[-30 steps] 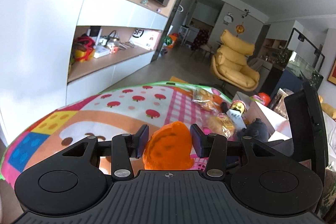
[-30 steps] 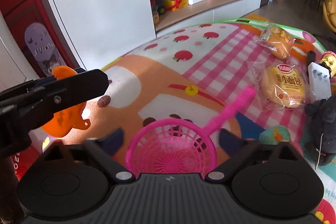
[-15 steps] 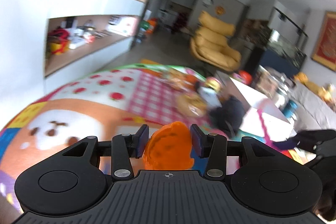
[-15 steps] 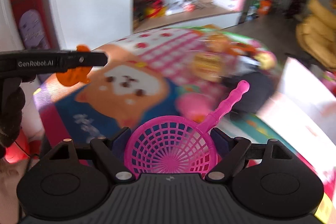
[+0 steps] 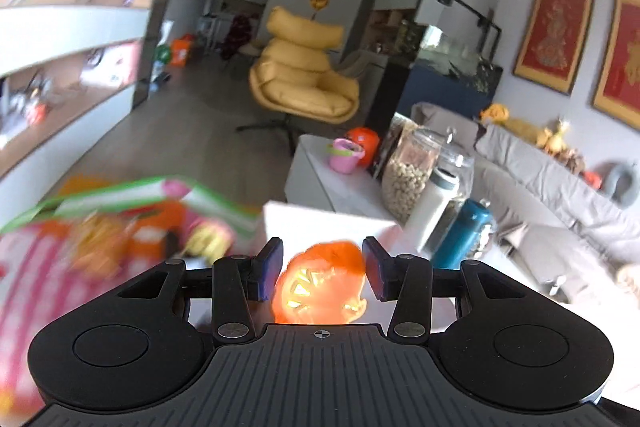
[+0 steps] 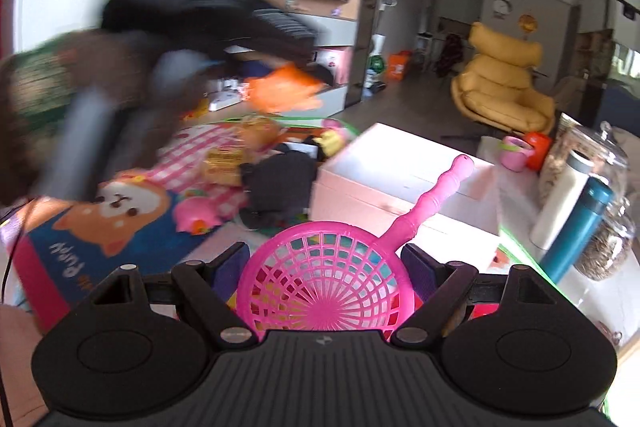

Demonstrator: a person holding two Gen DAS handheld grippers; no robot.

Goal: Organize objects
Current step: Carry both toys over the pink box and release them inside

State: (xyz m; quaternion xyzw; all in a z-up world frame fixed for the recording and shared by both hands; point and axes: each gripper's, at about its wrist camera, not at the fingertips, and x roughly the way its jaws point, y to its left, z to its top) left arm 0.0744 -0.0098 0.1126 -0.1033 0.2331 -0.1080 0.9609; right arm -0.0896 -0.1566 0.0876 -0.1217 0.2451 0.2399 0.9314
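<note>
My left gripper (image 5: pixel 322 263) is shut on an orange plastic toy (image 5: pixel 320 283) that fills the gap between its blue pads. In the right wrist view that gripper is a dark blur at the upper left, with the orange toy (image 6: pixel 280 89) sticking out of it above the mat. My right gripper (image 6: pixel 324 263) is shut on the round mesh head of a pink toy sieve (image 6: pixel 324 287), whose handle points up and right. A white box (image 6: pixel 400 163) stands just ahead of both grippers, also in the left wrist view (image 5: pixel 320 223).
The cartoon play mat (image 6: pixel 116 223) on the left carries bread packs (image 6: pixel 224 163), a black plush toy (image 6: pixel 280 187) and small toys. Jars (image 5: pixel 408 179), a white bottle (image 5: pixel 432 207), a teal flask (image 5: pixel 464 231) and a pink bucket (image 5: pixel 344 155) stand right of the box. A yellow armchair (image 5: pixel 304 75) is behind.
Both views have swung right, away from the play mat and toward the white box and jars. The left gripper has risen and moved right across the right wrist view. Both grips are unchanged.
</note>
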